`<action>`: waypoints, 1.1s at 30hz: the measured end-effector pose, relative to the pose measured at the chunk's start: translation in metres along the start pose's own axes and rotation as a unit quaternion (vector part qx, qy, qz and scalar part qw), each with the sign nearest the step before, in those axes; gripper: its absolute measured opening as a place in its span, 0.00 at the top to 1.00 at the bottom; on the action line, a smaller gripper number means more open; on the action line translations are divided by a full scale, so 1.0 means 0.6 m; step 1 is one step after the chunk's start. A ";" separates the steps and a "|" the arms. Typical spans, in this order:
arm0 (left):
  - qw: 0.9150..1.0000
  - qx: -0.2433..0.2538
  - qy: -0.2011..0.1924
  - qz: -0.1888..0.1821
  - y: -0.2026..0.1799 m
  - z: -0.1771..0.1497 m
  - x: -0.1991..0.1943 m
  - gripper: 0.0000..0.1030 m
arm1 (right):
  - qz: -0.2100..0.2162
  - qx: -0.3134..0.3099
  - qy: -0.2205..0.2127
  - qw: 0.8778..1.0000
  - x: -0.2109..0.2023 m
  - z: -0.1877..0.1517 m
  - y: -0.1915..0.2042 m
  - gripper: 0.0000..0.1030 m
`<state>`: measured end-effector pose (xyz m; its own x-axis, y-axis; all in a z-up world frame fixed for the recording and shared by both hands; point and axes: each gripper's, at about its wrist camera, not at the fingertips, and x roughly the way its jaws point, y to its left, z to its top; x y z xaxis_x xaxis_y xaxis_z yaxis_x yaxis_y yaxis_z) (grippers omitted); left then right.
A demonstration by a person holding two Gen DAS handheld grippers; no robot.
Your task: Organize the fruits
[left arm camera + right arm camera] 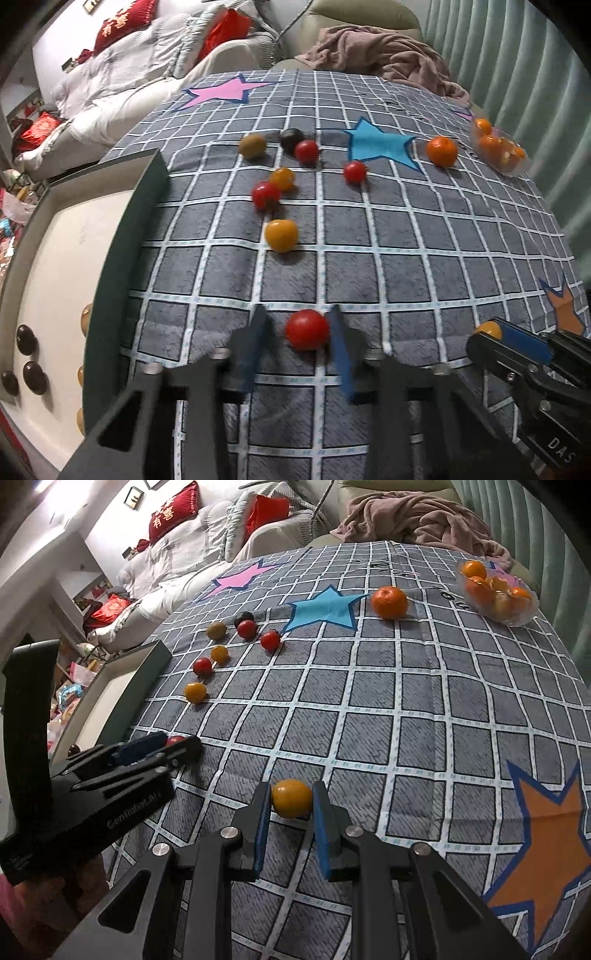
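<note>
My left gripper [299, 325] stands open around a red cherry tomato [307, 329] on the checked cloth; the right blue pad touches it, the left pad is apart. My right gripper [290, 799] has its blue pads against both sides of a yellow tomato [291, 798]. Further out lie several red and yellow tomatoes [281, 235], a green one [252, 146], a dark one [291, 138] and a mandarin [441, 150]. A green-walled tray [110, 258] at the left holds dark and yellow fruits [34, 372].
A clear bowl [517, 618] of mandarins stands at the far right. The right gripper shows in the left wrist view [491, 332], the left gripper in the right wrist view [177, 744]. A pink blanket [417, 520] and sofa lie beyond the table.
</note>
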<state>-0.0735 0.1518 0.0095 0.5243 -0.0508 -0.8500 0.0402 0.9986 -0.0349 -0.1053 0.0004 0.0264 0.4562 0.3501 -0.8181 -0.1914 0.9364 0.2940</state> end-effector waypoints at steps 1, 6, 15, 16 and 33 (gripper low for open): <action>1.000 0.000 0.002 -0.002 0.000 0.000 -0.001 0.72 | 0.000 0.000 -0.001 1.000 -0.002 0.000 0.000 0.77; 1.000 -0.004 0.011 -0.018 0.005 -0.009 -0.011 0.73 | 0.001 -0.006 -0.004 1.000 -0.011 0.001 0.012 0.77; 1.000 -0.006 -0.003 -0.030 0.041 -0.016 -0.067 0.73 | 0.003 -0.027 -0.010 1.000 -0.029 0.009 0.052 0.77; 1.000 -0.006 -0.006 -0.028 0.049 -0.016 -0.076 0.73 | 0.004 -0.030 -0.011 0.999 -0.031 0.010 0.058 0.77; 0.998 -0.044 -0.050 0.005 0.212 -0.022 -0.157 0.73 | 0.021 -0.131 -0.005 0.991 -0.026 0.039 0.233 0.77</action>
<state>-0.1288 0.2836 0.0783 0.6061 -0.0376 -0.7945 -0.0376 0.9964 -0.0759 -0.1187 0.1263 0.0916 0.4514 0.3900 -0.8026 -0.4293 0.8834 0.1879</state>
